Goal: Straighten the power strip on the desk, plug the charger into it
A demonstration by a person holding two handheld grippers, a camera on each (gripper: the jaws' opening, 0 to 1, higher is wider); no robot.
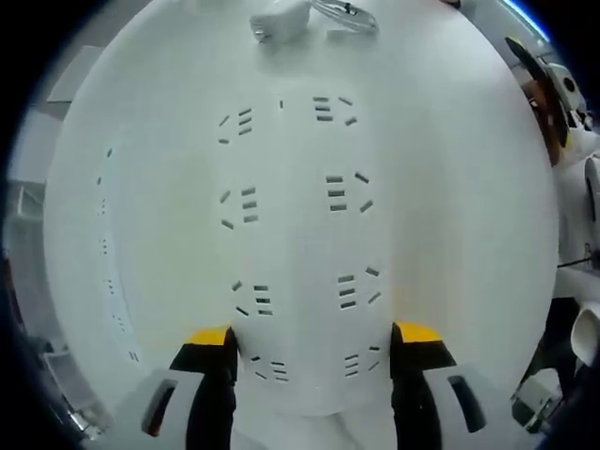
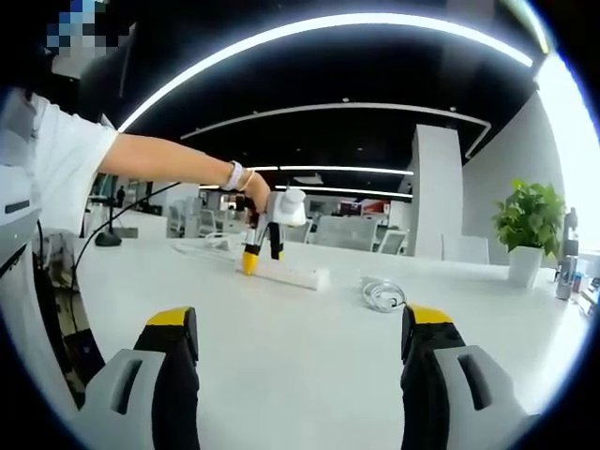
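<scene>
A: Left gripper [image 1: 312,361] has its jaws clamped across the near end of the power strip [image 1: 300,244], which lies flat on the table [image 2: 309,347].

B: Right gripper [image 2: 300,337] hangs back, jaws wide apart, holding nothing. The charger [image 1: 279,21] and its coiled cable [image 2: 380,293] wait just beyond the strip's far end.

A: I'd pivot it slowly, keeping it flat and clear of the charger.
</scene>
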